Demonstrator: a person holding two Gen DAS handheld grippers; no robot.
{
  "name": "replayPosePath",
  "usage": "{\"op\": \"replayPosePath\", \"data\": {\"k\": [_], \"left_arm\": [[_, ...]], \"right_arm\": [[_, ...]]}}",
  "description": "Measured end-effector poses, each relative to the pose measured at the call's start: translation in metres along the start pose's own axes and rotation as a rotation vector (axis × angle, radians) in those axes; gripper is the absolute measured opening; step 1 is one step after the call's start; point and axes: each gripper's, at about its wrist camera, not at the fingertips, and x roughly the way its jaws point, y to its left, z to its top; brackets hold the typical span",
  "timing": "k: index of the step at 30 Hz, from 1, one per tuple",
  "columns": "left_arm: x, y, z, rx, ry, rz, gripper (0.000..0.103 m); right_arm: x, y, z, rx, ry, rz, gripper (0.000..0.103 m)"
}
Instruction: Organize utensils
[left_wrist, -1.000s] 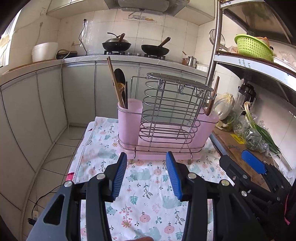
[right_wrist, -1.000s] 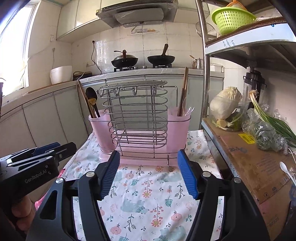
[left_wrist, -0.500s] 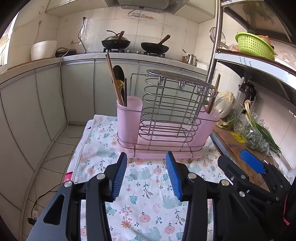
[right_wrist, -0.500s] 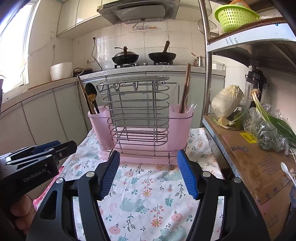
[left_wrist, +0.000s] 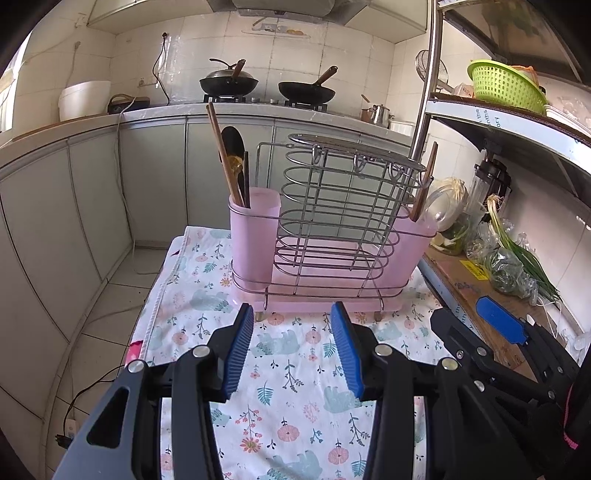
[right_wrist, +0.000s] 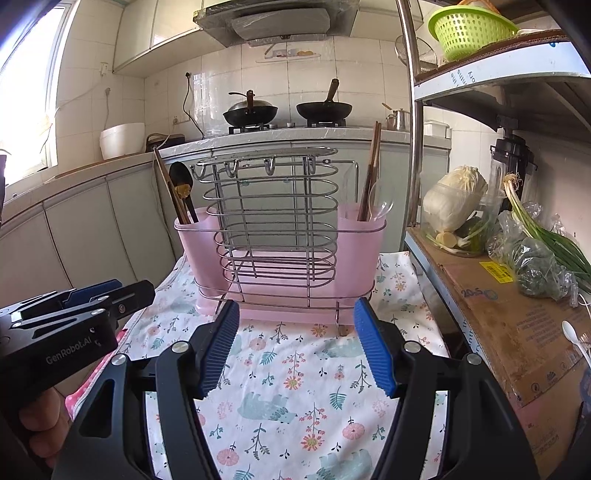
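Wooden chopsticks (left_wrist: 221, 147) and dark spoon (left_wrist: 232, 142) stand upright in left pink plastic cup (left_wrist: 253, 236) of wire utensil rack (left_wrist: 332, 221) on floral cloth (left_wrist: 295, 369). Brown chopsticks (right_wrist: 371, 170) and clear spoon (right_wrist: 382, 206) stand in right cup (right_wrist: 364, 236). Left gripper (left_wrist: 291, 349) spread wide, holding nothing. Right gripper (right_wrist: 295, 349) spread wide, holding nothing, near rack.

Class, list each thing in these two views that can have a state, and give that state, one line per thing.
Left claw: open, empty.
Right claw: open, empty.
Pink plastic utensil rack with wire frame: upright on the floral cloth.
Left pink cup: holds wooden chopsticks, dark spoon.
Right pink cup: holds brown chopsticks, clear spoon.
Middle wire basket: empty.
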Motion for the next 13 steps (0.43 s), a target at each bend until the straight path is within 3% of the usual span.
{"op": "replayPosePath", "data": {"k": [13], "left_arm": [[0.0068, 0.0016, -0.0035, 0.001, 0.019, -0.001, 0.043]], "right_arm": [[0.0062, -0.001, -0.0064, 0.01, 0.019, 0.0, 0.065]]}}
